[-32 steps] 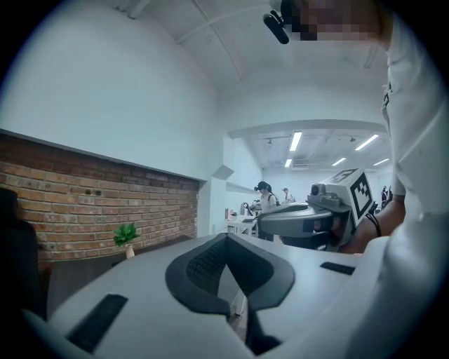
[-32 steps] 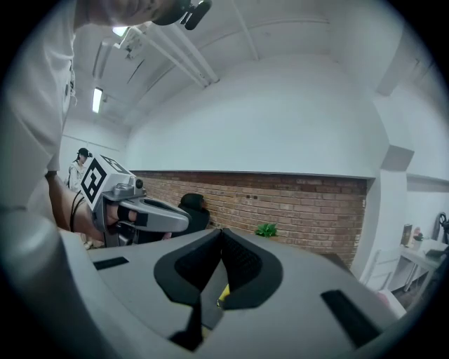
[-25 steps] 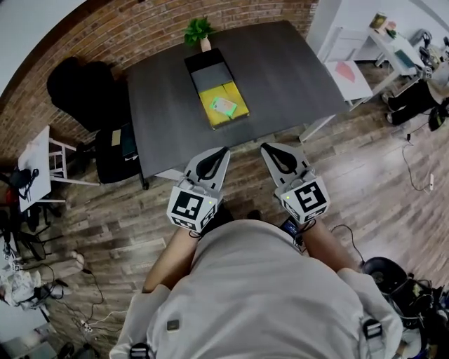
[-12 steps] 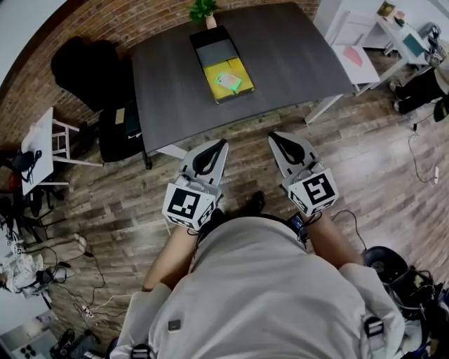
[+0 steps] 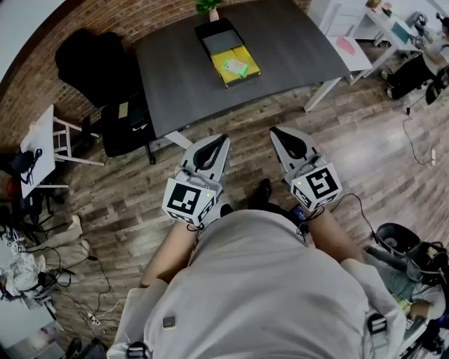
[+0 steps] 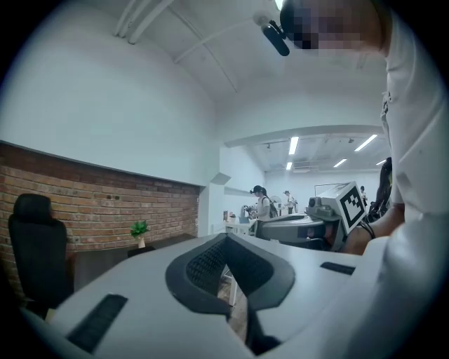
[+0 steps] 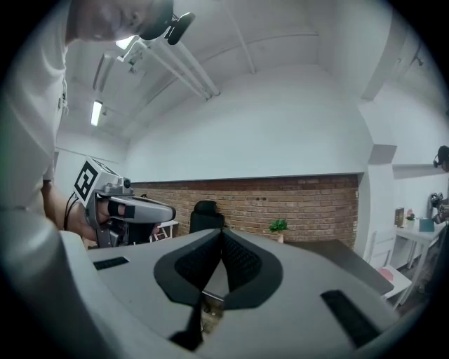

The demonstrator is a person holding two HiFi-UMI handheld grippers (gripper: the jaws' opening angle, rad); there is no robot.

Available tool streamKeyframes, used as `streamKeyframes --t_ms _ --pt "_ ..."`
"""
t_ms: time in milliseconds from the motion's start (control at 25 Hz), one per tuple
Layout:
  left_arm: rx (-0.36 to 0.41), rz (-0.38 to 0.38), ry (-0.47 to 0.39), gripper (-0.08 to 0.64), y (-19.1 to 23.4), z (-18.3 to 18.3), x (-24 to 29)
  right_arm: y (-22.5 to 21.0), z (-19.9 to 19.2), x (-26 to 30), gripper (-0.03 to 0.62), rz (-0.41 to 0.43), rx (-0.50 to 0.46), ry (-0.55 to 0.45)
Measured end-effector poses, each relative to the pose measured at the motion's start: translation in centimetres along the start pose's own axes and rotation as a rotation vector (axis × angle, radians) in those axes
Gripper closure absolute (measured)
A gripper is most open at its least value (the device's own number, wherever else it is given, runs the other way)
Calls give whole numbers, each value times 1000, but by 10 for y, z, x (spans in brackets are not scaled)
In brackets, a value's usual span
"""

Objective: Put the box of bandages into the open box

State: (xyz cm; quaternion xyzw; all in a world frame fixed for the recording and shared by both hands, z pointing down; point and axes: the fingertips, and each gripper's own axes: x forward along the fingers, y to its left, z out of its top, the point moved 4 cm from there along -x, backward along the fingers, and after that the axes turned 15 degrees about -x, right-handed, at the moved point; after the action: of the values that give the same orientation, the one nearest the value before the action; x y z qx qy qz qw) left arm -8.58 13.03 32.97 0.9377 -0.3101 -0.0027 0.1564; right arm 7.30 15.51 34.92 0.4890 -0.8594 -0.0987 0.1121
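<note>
– Left gripper [image 5: 221, 142] first: what was it doing?
– Its jaws were together, with nothing in them. The right gripper [image 5: 279, 137] was the same, closed up and empty. The person held them side by side in front of the tummy, one at 11 o'clock and one at 1 o'clock, over the brown wooden floor [image 5: 231, 119].
– Why were they empty?
– I think there was nothing left to carry. The little green and white box of bandages [image 5: 235, 66] lay flat on the yellow bottom of the long black open box [image 5: 219, 42].
– Where was that?
– Up at 12 o'clock, on the big dark grey table [image 5: 175, 77], well apart from both grippers. A small green plant in a pot [image 5: 208, 5] stood just past the open box, at its 12 o'clock end.
– So was the job done?
– It looked done to me. The bandage box was inside, not on the table top. Shut jaws kept close to the body can't bump anything, so that may be why the person held them that way.
</note>
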Motion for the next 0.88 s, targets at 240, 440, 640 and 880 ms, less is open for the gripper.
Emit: streamKeyframes --t_ms 240,440,640,880 --pt "21 -49 -8 545 1 -3 -65 68 16 -15 571 -45 -7 2" --pt "33 -78 -13 545 1 -2 -100 106 26 -21 571 -59 -15 -1" --pt "23 -83 -22 545 3 -6 -121 129 27 -27 571 -48 -30 9" --pt "18 -91 -25 545 8 -9 -132 139 30 -29 571 -68 -24 5"
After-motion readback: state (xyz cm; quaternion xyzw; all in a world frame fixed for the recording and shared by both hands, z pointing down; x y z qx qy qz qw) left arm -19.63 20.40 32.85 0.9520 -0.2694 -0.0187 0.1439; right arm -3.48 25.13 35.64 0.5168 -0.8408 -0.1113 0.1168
